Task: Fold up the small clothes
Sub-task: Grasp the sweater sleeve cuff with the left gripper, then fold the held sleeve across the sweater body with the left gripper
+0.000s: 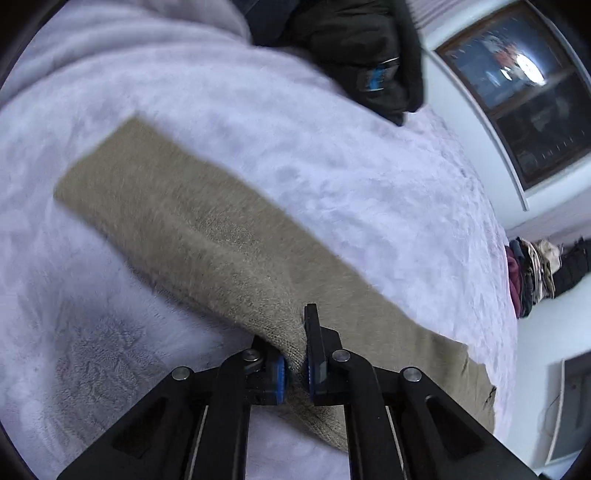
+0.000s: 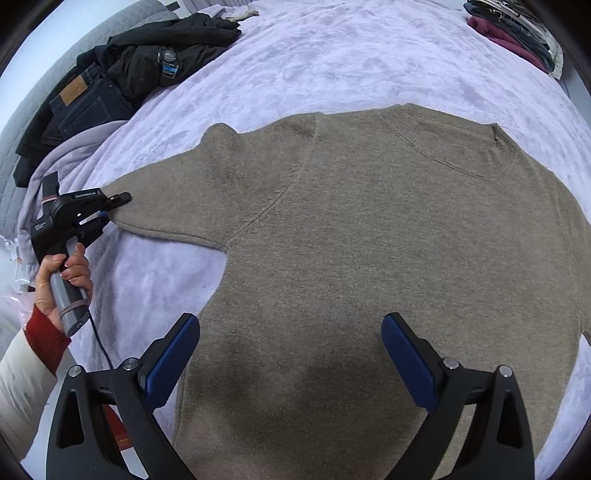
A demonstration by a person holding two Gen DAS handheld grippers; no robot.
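Note:
A taupe knit sweater (image 2: pixel 369 240) lies flat on a lilac fleece blanket (image 2: pixel 332 66), its ribbed collar (image 2: pixel 465 147) at the far right. My left gripper (image 1: pixel 297 365) is shut on the edge of the sweater's sleeve (image 1: pixel 207 229) and lifts it a little off the blanket; it also shows in the right wrist view (image 2: pixel 110 206) at the sleeve's end. My right gripper (image 2: pixel 291 354) is open and empty, hovering above the sweater's body.
Dark jeans and a black jacket (image 2: pixel 122 70) lie piled at the bed's far left. A stack of folded clothes (image 2: pixel 517 33) sits at the far right corner. A dark framed window (image 1: pixel 524 96) is in the white wall beyond the bed.

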